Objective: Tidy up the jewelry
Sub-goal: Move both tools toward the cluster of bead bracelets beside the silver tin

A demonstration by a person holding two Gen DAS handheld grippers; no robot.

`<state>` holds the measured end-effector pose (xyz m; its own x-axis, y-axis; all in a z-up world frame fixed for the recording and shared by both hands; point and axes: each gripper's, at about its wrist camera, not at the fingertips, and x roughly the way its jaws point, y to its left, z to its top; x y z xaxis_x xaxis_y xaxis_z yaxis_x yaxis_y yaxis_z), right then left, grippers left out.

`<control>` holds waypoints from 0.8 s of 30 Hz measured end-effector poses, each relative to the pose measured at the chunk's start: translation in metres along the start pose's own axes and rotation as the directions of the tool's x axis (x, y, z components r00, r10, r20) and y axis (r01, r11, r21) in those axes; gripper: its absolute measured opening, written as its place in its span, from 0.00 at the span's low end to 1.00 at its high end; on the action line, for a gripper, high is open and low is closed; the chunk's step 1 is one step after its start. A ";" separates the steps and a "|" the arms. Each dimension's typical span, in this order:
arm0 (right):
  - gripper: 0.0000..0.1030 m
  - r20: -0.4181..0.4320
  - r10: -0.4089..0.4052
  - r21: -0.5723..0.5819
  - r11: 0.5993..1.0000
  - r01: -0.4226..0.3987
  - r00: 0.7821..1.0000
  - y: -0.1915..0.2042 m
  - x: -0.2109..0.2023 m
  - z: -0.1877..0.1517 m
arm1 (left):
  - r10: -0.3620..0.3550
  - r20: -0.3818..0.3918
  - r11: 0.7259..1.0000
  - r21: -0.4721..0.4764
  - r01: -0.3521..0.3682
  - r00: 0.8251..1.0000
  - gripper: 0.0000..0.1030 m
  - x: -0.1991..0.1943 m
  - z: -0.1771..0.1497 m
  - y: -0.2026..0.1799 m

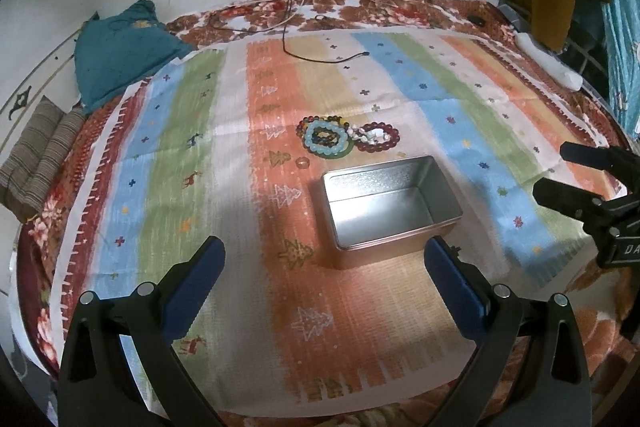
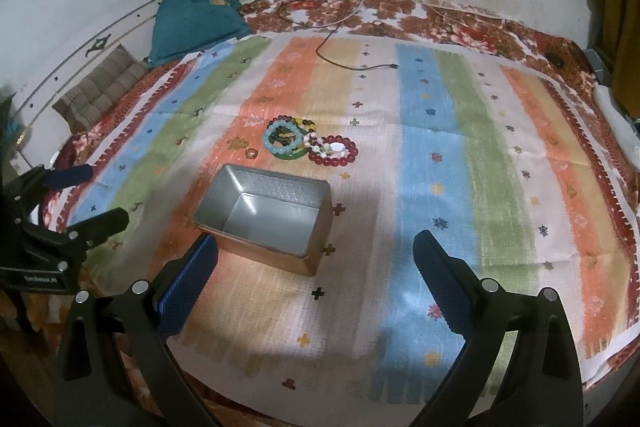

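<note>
Left wrist view: an open rectangular metal tin (image 1: 390, 203) stands upright on a striped cloth (image 1: 180, 155), mouth upward, its long axis running from near left to far right across the frame. Beyond its far long wall lies a cluster of bead bracelets (image 1: 346, 139): a pale blue one overlapping a green bangle and darker strands on the left, a dark red one on the right, all touching or overlapping. A small ring (image 1: 303, 163) lies apart, just off the tin's far left corner. The left gripper (image 1: 324, 259) is held above the cloth with jaws spread wide and empty; the tin's near edge lies between and just ahead of the blue pads (image 1: 192, 287), nearer the right-hand pad. The right gripper (image 1: 556, 171) enters from the right edge, well apart from the tin, its fingers parted with nothing between them.

Right wrist view: the tin (image 2: 266, 219) sits ahead and to the left, its near left corner close beside the left-hand pad; its long axis runs from far left to near right. The bracelets (image 2: 308, 143) lie beyond it. Open cloth extends to the right of the tin and ahead of the jaws. A black cable (image 2: 340, 61) trails onto the far part of the cloth, well clear of the jewelry
</note>
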<state>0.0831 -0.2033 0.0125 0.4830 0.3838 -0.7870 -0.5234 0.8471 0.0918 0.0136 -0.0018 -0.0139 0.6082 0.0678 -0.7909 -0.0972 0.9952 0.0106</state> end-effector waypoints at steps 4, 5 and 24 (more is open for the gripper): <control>0.96 -0.011 0.028 0.004 1.000 -0.028 1.000 -0.003 0.009 0.007 | -0.025 -0.017 0.999 -0.038 0.024 1.000 0.95 0.009 0.006 0.007; 0.96 -0.012 0.030 0.000 1.000 -0.030 0.999 -0.003 0.010 0.009 | -0.059 -0.031 0.997 -0.055 0.057 0.998 0.95 0.013 0.009 0.009; 0.96 -0.084 0.030 -0.056 0.998 -0.034 0.996 -0.012 0.061 0.056 | 0.042 -0.116 0.999 0.013 -0.041 0.992 0.95 0.070 0.053 0.022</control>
<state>0.1581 -0.1693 -0.0018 0.4070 0.3766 -0.8322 -0.5782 0.8115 0.0845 0.0953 0.0287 -0.0368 0.5081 0.1014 -0.8553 -0.1122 0.9924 0.0509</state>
